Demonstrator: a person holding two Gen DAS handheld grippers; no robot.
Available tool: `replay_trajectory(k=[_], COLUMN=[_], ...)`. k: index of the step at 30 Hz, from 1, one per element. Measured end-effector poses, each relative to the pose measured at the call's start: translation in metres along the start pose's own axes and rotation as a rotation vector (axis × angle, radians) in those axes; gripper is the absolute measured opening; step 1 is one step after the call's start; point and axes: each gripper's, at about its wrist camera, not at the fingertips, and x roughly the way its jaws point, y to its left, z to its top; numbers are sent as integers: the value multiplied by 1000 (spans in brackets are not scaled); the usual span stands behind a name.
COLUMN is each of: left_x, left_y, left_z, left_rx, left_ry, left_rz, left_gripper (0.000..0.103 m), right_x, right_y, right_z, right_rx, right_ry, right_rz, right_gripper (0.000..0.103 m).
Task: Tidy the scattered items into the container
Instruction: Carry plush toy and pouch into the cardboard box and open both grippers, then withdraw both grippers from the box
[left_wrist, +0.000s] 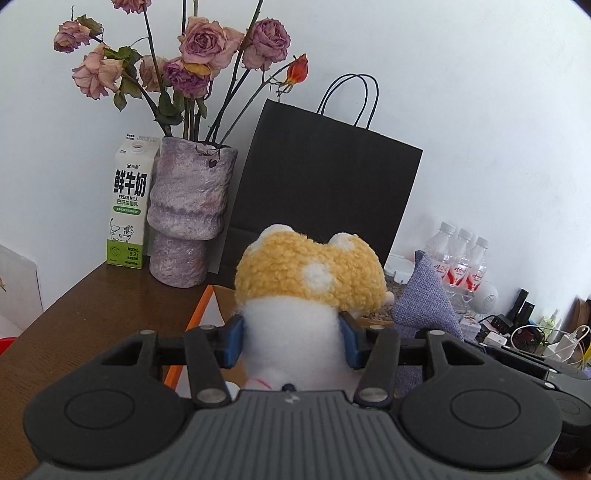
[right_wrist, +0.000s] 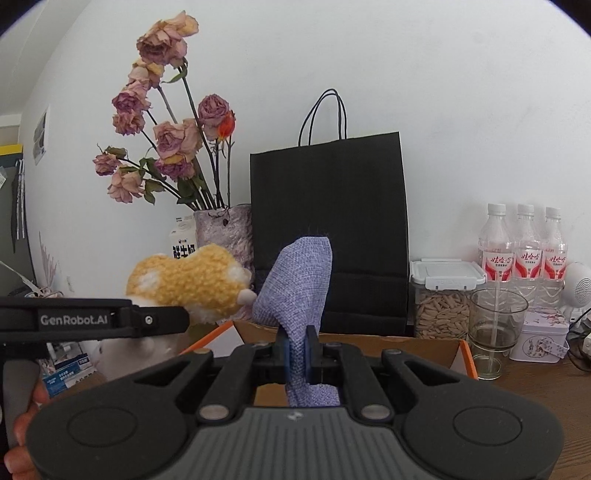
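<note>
Your left gripper (left_wrist: 291, 341) clamps the yellow-and-white knitted plush toy (left_wrist: 308, 275), right gripper (right_wrist: 296, 356) pinches the blue-grey woven fabric pouch (right_wrist: 295, 291); both lifted above the orange-edged cardboard box (right_wrist: 436, 349) at lower centre, drops remaining.

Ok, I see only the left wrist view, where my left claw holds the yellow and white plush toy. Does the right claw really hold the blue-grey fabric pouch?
Observer: Yes. The right claw is shut on the blue-grey woven fabric pouch. It pinches the lower part, and the top stands upright.
Operator: And where does the box end on the right side?
Observer: The open cardboard box with the orange rim ends at a corner to the right of that claw.
Operator: Is something near this corner?
Observer: A clear drinking glass stands just beside it on the brown wooden table.
</note>
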Motion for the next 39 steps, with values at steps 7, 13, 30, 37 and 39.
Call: replay_trajectory(k=[7, 13, 30, 37, 39], left_x=[43, 61, 40, 31, 25], left_y=[2, 10, -6, -7, -8], left_z=[-8, -21, -11, -5, -3], left_rx=[40, 18, 119, 116, 116], left_ry=[71, 160, 79, 51, 36], left_rz=[53, 54, 127, 120, 115], left_gripper=[52, 52, 103, 103, 103], right_x=[31, 44, 34, 25, 20], right_y=[-17, -20, -13, -9, -8], right_z=[-11, -27, -18, -11, -8], right_rx=[11, 24, -5, -17, -20], right_ry=[95, 161, 232, 210, 196], right_rz=[-51, -53, -126, -113, -109], right_gripper=[6, 7, 103, 103, 103])
